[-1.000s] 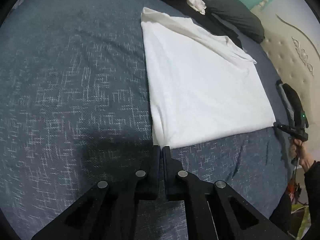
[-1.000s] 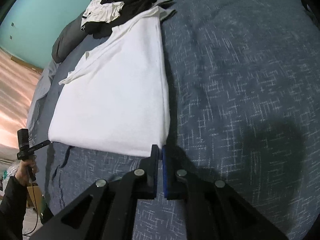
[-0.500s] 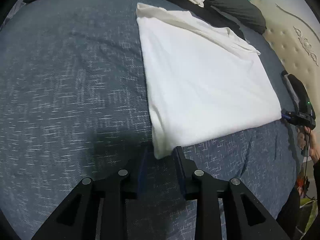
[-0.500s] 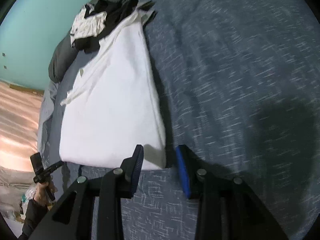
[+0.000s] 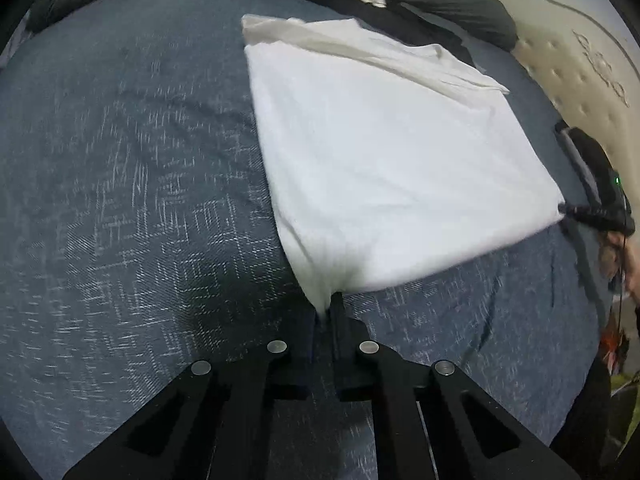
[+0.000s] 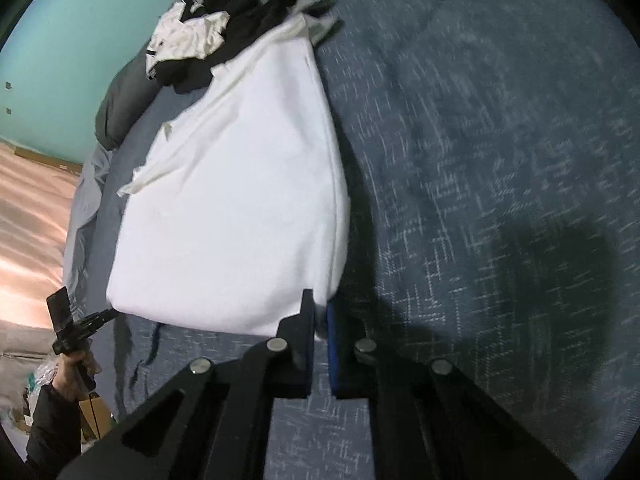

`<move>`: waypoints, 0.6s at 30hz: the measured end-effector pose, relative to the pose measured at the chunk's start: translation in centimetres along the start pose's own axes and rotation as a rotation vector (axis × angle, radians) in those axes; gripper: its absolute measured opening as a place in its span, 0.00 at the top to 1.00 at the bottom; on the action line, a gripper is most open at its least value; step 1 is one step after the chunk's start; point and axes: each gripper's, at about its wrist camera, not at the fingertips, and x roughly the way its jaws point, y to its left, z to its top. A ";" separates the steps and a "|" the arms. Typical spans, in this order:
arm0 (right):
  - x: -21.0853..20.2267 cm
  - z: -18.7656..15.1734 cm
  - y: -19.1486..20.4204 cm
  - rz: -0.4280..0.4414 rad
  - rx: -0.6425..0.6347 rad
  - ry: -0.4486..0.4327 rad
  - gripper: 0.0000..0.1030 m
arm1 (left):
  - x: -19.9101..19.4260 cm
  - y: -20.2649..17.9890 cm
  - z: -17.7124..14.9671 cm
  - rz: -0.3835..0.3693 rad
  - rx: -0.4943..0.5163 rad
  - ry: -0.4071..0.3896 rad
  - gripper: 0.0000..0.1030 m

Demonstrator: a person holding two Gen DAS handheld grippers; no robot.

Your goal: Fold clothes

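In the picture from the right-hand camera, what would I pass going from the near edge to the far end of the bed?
Right tool → white shirt → heap of black and white clothes → dark pillow → teal wall.

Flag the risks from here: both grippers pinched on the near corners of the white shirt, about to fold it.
1. The left gripper and right gripper each hold only a tip of the white shirt; a corner could slip out mid-lift.
2. Loose sleeve edges at the far end may bunch under the fold.
3. The pile of clothes touches the far end; a long fold could drag it.
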 end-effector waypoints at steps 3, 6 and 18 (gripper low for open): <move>-1.7 0.0 0.5 0.014 -0.019 -0.008 0.96 | -1.6 -0.6 0.1 -0.003 0.018 -0.019 0.95; -3.2 -0.6 1.7 0.041 -0.046 -0.022 0.96 | -3.2 -2.0 -0.1 0.005 0.057 -0.039 0.95; -8.5 -6.2 3.5 0.040 -0.107 0.009 0.96 | -10.4 -4.3 -7.1 -0.002 0.149 0.002 0.95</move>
